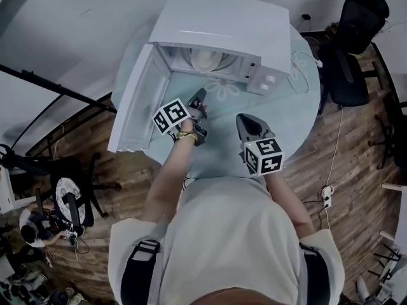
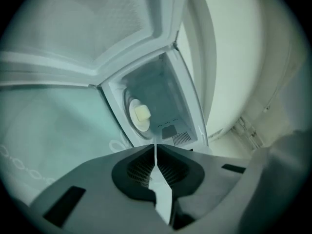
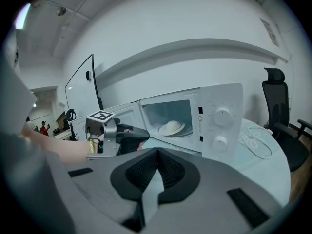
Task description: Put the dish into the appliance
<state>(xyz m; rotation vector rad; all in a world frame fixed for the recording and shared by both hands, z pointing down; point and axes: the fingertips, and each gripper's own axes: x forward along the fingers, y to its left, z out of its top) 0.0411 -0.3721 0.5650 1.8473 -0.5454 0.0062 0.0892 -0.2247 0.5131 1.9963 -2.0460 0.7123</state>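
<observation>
A white microwave (image 1: pixel 222 30) stands at the far side of a round table (image 1: pixel 299 113), its door (image 1: pixel 137 100) swung wide to the left. Inside it a pale dish (image 1: pixel 206 59) rests on the turntable; the left gripper view shows the dish (image 2: pixel 139 115) carrying a pale yellowish lump. My left gripper (image 1: pixel 200 96) hovers just before the open cavity, its jaws together with nothing between them (image 2: pixel 155 147). Nearer my body, my right gripper (image 1: pixel 245 118) is also shut and empty (image 3: pixel 157 152), and from it I see the dish (image 3: pixel 171 127) and the left gripper (image 3: pixel 134 138).
A white cable (image 1: pixel 299 68) lies on the table right of the microwave. Black office chairs (image 1: pixel 356 43) stand at the far right. On the wooden floor there is a power strip (image 1: pixel 327 192), and at the lower left a chair (image 1: pixel 73 189) and a person (image 1: pixel 32 224).
</observation>
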